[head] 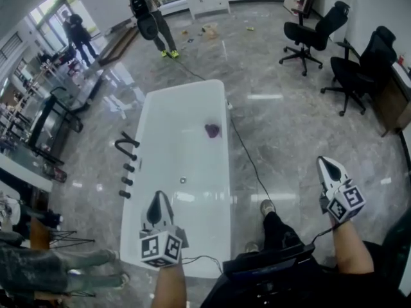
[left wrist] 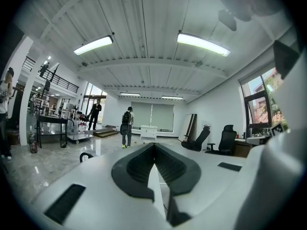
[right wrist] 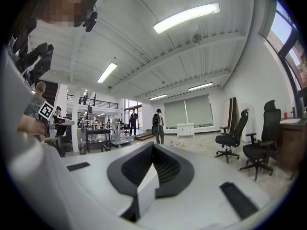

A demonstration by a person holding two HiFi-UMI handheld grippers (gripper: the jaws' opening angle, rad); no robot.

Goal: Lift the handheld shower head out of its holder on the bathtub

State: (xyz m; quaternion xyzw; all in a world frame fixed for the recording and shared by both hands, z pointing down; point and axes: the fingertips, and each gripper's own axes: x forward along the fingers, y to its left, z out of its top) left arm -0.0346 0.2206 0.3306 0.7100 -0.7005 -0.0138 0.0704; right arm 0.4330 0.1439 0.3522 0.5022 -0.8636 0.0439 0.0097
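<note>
The white bathtub point(head: 183, 153) lies ahead. Black fittings point(head: 126, 165) line its left rim, where the shower head should sit; I can't tell which piece it is. The left gripper point(head: 158, 197) and right gripper point(head: 325, 163) are pinched closed, empty and well short. I'd use the nearer left: part its 2 jaws first, then lift straight up.

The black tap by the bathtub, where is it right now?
In the head view, the black tap stands at the left edge of the white bathtub, midway along, with three small black fittings in a row just nearer the person.
</note>
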